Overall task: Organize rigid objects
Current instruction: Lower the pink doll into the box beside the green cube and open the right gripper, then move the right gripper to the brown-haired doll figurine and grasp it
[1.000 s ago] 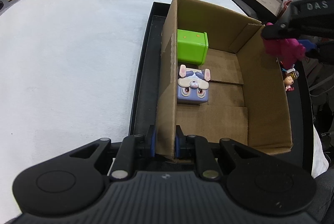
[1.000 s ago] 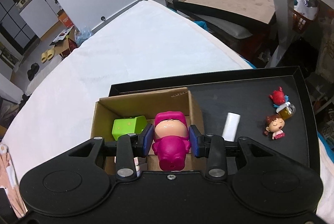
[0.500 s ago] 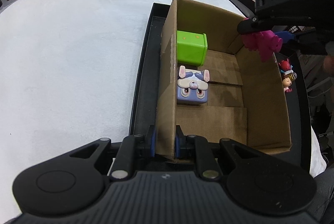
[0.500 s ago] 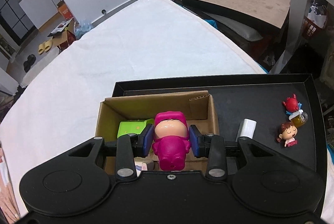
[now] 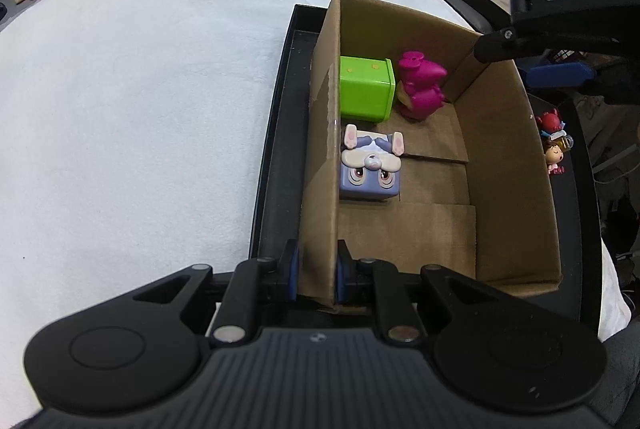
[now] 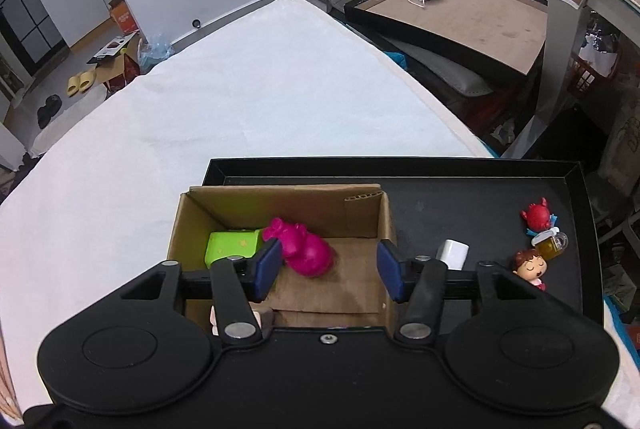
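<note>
The left wall of the cardboard box [image 5: 320,149] is clamped between the fingers of the left claw [image 5: 316,271]. Inside the box, a green cube [image 5: 366,93] is set against that wall at the far end, with a purple rabbit block [image 5: 370,169] just nearer. A magenta figure [image 6: 304,247] is seen lying beside the cube. Above the box, the right claw [image 6: 326,267] is held spread apart, with nothing between its fingers.
</note>
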### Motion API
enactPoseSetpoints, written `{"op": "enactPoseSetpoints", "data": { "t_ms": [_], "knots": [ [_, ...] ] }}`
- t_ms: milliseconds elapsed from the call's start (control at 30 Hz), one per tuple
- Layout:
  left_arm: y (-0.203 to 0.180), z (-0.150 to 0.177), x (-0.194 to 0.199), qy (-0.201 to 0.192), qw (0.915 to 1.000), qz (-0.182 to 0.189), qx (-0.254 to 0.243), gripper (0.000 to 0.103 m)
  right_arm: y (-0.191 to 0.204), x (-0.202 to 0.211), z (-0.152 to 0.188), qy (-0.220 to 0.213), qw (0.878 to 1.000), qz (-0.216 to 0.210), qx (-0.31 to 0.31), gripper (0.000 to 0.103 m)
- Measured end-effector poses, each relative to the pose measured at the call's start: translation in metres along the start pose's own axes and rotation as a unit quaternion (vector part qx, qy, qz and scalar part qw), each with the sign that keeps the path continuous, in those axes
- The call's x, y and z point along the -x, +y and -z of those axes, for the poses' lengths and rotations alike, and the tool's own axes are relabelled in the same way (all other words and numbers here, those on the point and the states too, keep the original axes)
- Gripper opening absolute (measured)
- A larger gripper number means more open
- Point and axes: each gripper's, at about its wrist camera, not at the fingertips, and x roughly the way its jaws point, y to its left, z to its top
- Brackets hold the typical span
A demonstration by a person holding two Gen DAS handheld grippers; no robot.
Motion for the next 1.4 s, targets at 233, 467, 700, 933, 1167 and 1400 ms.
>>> {"op": "enactPoseSetpoints", "data": {
  "t_ms": [233, 467, 700, 933, 1167, 1400],
  "knots": [
    [-0.001, 0.000, 0.000, -0.001, 1.0000, -0.004, 0.000, 0.017, -0.001, 0.005, 0.003, 0.012, 1.000, -0.018, 0.005, 0.063],
    [-0.002, 0.000, 0.000, -0.001, 1.0000, -0.008, -0.002, 0.017, -0.011, 0.015, 0.006, 0.020, 0.999, -0.031, 0.010, 0.077],
    [-0.004, 0.001, 0.001, -0.002, 0.9999, -0.016, -0.007, 0.017, -0.034, 0.023, 0.007, 0.019, 0.999, -0.024, 0.018, 0.083],
    [-0.007, 0.001, 0.001, -0.003, 0.9997, -0.022, -0.009, 0.017, -0.061, 0.027, 0.007, 0.017, 1.000, -0.014, 0.022, 0.083],
    [-0.009, 0.001, 0.001, -0.001, 0.9995, -0.028, -0.015, 0.017, -0.086, 0.025, 0.006, 0.021, 0.999, 0.003, 0.030, 0.082],
    [-0.010, 0.001, 0.000, 0.000, 0.9994, -0.031, -0.014, 0.017, -0.111, 0.016, 0.003, 0.026, 0.999, 0.013, 0.026, 0.082]
  ]
}}
